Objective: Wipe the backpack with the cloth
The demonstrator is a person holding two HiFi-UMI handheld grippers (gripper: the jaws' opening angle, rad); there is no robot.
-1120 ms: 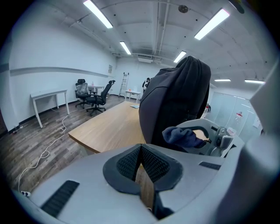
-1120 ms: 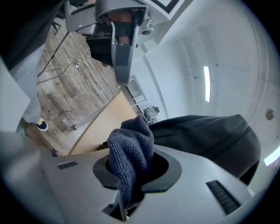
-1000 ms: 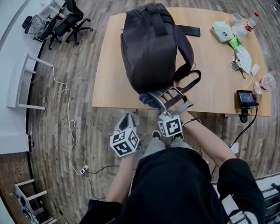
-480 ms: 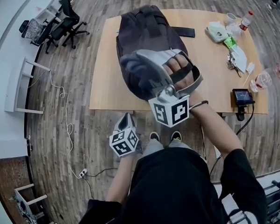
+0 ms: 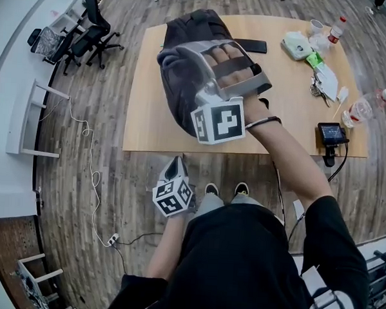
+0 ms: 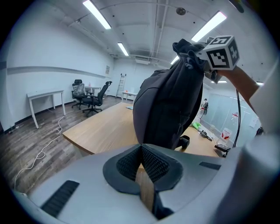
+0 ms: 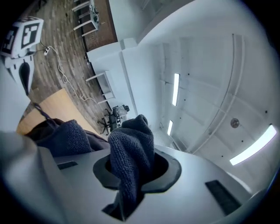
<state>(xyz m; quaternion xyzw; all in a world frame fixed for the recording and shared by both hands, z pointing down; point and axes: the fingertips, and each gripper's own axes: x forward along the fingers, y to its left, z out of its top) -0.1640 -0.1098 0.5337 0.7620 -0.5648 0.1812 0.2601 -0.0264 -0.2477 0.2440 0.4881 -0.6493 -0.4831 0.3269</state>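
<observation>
A dark backpack (image 5: pixel 190 28) stands upright on the wooden table (image 5: pixel 292 104); from the left gripper view it looms as a tall dark shape (image 6: pixel 168 105). My right gripper (image 5: pixel 175 60) is raised level with the top of the pack, shut on a dark blue cloth (image 7: pixel 131 159) that bulges out between its pads. Seen from the left gripper view, the cloth (image 6: pixel 188 47) rests on the pack's top, beside the right gripper's marker cube. My left gripper (image 5: pixel 175 168) hangs low in front of the table's near edge, its pads (image 6: pixel 151 164) closed together with nothing in them.
A black phone (image 5: pixel 251 45) lies behind the pack. Bottles (image 5: pixel 365 112), keys, a tissue pack (image 5: pixel 299 44) and a small screen device (image 5: pixel 331 134) crowd the table's right end. Office chairs (image 5: pixel 90 29) and a floor cable (image 5: pixel 93 158) lie to the left.
My right gripper has risen with the cloth from the backpack's lower front, near the table edge, up to its top. The left gripper has stayed put.
</observation>
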